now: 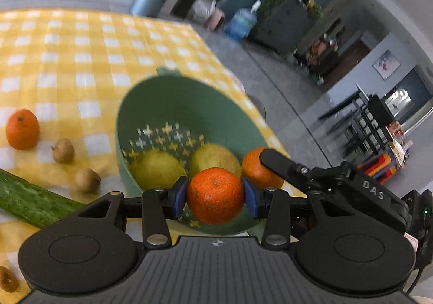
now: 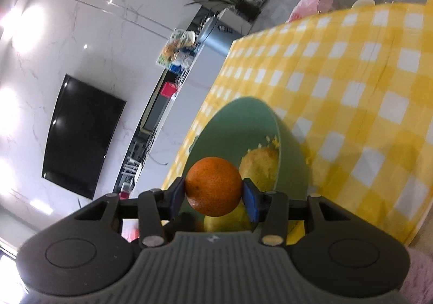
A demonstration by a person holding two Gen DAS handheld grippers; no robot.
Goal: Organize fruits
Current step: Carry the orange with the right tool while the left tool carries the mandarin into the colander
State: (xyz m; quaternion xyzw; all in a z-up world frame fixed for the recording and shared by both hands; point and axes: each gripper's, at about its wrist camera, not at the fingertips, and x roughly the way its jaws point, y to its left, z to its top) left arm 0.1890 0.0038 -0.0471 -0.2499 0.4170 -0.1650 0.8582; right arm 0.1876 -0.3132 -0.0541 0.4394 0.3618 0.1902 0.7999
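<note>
Left wrist view, from left to right: a loose orange [image 1: 22, 129] sits on the yellow checked tablecloth [image 1: 81, 55], with two small brown fruits [image 1: 63, 150] just beside it and a green cucumber [image 1: 32, 199] lying nearer the camera. Another small brown fruit [image 1: 8, 279] shows at the bottom left edge. Next comes the green bowl [image 1: 151, 103], standing near the table's edge, with two yellow-green pears [image 1: 158, 168] resting inside it. The left gripper [image 1: 215, 197] hovers over the bowl's near side, its blue pads pressed on either side of an orange [image 1: 215, 195], jaws partly closed around it. Further right, the right gripper's black finger crosses in front of a second orange [image 1: 257, 168] above the bowl's rim.

Right wrist view: a dark television [image 2: 81, 136] hangs on the marble wall at left. In the middle, the right gripper [image 2: 213, 197] clamps its orange [image 2: 213, 186] between both blue pads, held over the green bowl [image 2: 243, 120], where the pears [image 2: 259, 166] lie. The checked cloth [image 2: 351, 87] fills the right.
</note>
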